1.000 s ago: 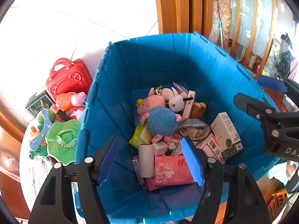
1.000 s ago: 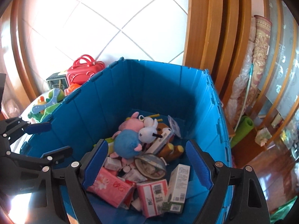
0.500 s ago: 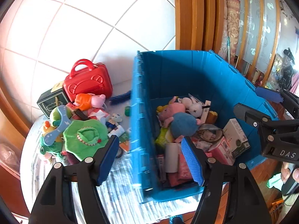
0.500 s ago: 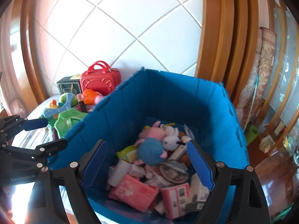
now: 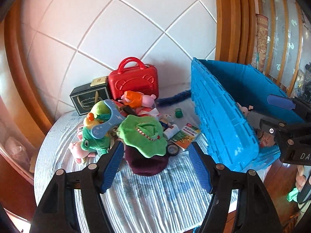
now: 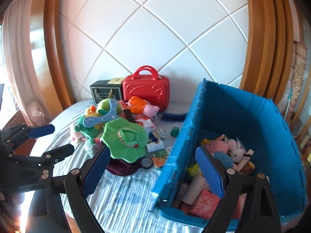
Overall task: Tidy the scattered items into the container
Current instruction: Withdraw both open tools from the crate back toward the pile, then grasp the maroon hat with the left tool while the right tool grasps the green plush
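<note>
Left-wrist view: the left gripper (image 5: pixel 156 162) hangs with its blue-padded jaws apart and nothing between them, pointing down at the near edge of a heap of toys on a striped blue-and-white cloth (image 5: pixel 147 198). Just beyond the pads lies a green crocodile plush (image 5: pixel 143 136), draped over a dark maroon soft thing (image 5: pixel 147 165). Left of it sits a green frog plush (image 5: pixel 93 141) with a blue plastic slingshot-shaped toy (image 5: pixel 107 120) across it. Behind them lies an orange-and-pink pig plush (image 5: pixel 136 100), and at the back, against the tiled wall, a red toy suitcase (image 5: pixel 134 81) stands beside a black gift box (image 5: pixel 88 99). To the right of the crocodile are a small white tube (image 5: pixel 171 131), a green-and-orange carton (image 5: pixel 184 137), a round dark tin (image 5: pixel 172 149) and a little green cap (image 5: pixel 178 113). The blue container (image 5: pixel 219 120) stands at the right side of the cloth, well clear of the left gripper.

Right-wrist view: the right gripper (image 6: pixel 153 170) has just been opening its jaws; they stand wide and bare, straddling the container's left wall (image 6: pixel 175 155), one pad over the cloth, the other over the inside. The container already holds a pink pig plush (image 6: pixel 214 147), a white rabbit plush (image 6: pixel 237 153), a blue plush (image 6: pixel 223 159) and a pink packet (image 6: pixel 204 203). The heap lies outside, left of the wall.
</note>
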A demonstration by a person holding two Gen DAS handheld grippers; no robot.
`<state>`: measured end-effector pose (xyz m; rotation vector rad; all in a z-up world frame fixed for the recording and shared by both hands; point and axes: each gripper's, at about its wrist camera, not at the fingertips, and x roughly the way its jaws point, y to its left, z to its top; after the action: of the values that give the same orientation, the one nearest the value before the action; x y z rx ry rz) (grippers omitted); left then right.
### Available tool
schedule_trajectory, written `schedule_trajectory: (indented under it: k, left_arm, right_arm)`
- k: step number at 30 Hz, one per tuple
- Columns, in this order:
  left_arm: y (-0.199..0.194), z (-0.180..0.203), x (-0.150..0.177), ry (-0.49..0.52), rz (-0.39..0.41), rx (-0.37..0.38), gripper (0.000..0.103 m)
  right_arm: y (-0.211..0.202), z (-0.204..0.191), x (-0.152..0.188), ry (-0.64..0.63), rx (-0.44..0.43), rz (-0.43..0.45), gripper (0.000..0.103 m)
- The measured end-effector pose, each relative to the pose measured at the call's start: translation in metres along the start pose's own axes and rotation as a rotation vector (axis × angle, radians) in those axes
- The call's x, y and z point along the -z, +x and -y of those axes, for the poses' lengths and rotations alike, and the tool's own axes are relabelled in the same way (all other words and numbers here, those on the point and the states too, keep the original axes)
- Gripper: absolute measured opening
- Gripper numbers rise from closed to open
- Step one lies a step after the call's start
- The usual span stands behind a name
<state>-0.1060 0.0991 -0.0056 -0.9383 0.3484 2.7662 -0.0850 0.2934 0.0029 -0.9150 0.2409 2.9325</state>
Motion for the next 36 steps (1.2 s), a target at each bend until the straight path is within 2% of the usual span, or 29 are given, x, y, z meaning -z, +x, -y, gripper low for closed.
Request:
schedule_trajectory:
  k: [4, 9, 15, 19, 25, 31, 36]
  left_arm:
    - [0.010, -0.039, 0.013, -0.043, 0.005, -0.064, 0.069]
    - [0.045, -0.082, 0.031, -0.142, -0.068, -0.109, 0.068]
    - [0.091, -0.118, 0.056, -0.221, -0.131, -0.206, 0.069]
    - [0.117, -0.131, 0.073, -0.256, -0.162, -0.264, 0.068]
    - [0.150, -0.119, 0.088, -0.265, -0.197, -0.214, 0.068]
    - [0.209, -0.088, 0.105, -0.182, -0.260, -0.113, 0.068]
    - [0.257, -0.073, 0.117, -0.133, -0.269, -0.038, 0.068]
  right_arm:
    - [0.023, -0.034, -0.002, -0.014, -0.051, -0.012, 0.092]
    - [0.064, -0.062, 0.002, -0.051, -0.076, -0.023, 0.094]
    - [0.131, -0.066, 0.014, -0.031, -0.165, -0.084, 0.094]
    - [0.170, -0.057, 0.027, -0.021, -0.188, -0.120, 0.094]
    - [0.216, -0.056, 0.051, -0.025, -0.186, -0.188, 0.094]
    - [0.249, -0.057, 0.069, 0.011, -0.159, -0.243, 0.094]
    - [0.271, -0.057, 0.086, 0.006, -0.126, -0.253, 0.094]
